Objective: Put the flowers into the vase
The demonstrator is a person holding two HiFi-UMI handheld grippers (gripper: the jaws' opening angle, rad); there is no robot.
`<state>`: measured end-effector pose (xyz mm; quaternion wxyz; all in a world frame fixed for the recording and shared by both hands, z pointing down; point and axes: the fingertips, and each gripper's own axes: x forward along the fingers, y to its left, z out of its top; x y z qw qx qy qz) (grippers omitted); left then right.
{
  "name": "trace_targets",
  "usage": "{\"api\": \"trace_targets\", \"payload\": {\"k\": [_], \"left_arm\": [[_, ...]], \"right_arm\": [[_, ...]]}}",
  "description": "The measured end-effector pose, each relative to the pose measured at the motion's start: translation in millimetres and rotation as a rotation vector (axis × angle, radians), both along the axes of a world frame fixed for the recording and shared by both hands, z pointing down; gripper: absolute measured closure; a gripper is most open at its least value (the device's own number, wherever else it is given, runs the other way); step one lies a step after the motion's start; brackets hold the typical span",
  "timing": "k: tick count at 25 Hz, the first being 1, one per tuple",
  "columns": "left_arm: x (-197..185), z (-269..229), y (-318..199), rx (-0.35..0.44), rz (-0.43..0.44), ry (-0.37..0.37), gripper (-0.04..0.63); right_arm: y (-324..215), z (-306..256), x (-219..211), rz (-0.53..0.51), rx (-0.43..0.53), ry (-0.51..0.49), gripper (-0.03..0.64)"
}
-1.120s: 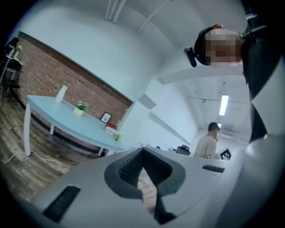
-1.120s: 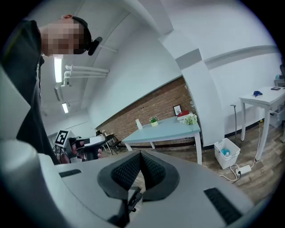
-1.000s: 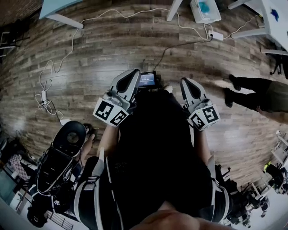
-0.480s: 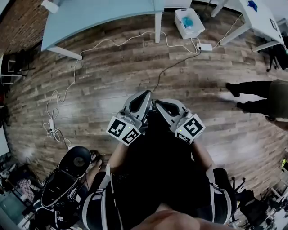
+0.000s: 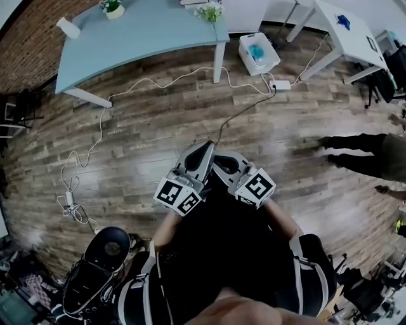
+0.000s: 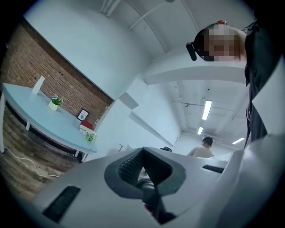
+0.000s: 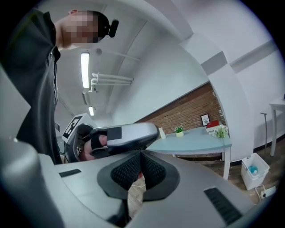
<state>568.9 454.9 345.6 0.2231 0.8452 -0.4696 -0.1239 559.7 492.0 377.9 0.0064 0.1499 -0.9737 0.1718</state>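
A bunch of white flowers [image 5: 209,11] stands at the right end of a light blue table [image 5: 146,32], far ahead of me; it also shows as the flowers [image 6: 90,136] and the flowers [image 7: 220,130]. A tall white vessel [image 5: 68,26], possibly the vase, stands at the table's left end. My left gripper [image 5: 204,152] and right gripper [image 5: 222,162] are held level, side by side in front of my chest, tips nearly touching. Both are shut with nothing between the jaws, as the left gripper [image 6: 143,167] and right gripper [image 7: 140,167] show.
A small potted plant [image 5: 113,7] and a red book [image 6: 87,126] sit on the table. A white bin [image 5: 259,52], a power strip [image 5: 280,84] and cables [image 5: 158,82] lie on the wooden floor. Another person's legs [image 5: 361,149] are at right, a white table [image 5: 346,28] behind them.
The right gripper has swung left to sit beside the left one, and both have risen. The blue table with flowers has come into the head view.
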Motion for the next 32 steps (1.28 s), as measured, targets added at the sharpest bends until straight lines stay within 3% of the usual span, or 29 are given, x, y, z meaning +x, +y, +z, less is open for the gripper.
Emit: {"api": "trace_targets", "payload": {"k": [2,5,10,14,20,27,32], "left_arm": [[-16,-2,-3,0.031,-0.024,0.025,0.580],[-43,2,-4,0.043,-0.056,0.005,0.580],[-88,17,-23,-0.003,-0.093,0.012,0.580],[-108,25,-47,-0.029,-0.158,0.009,0.580],[-105,27,-94,-0.028,-0.195,-0.013,0.580],[-57,12,-158,-0.008,-0.189,-0.080,0.580],[-28,1,-206,-0.017,-0.264,-0.043,0.580]], "right_arm": [[-6,-2,-9,0.003,-0.029,-0.031,0.600],[-26,5,-3,0.103,-0.101,-0.027,0.600],[-72,30,47,0.351,-0.237,0.004,0.600],[-99,39,72,0.437,-0.290,-0.015,0.600],[-145,45,66,0.378,-0.226,-0.001,0.600],[-216,39,78,0.292,-0.211,-0.051,0.600],[-259,36,112,0.267,-0.208,-0.083,0.600]]}}
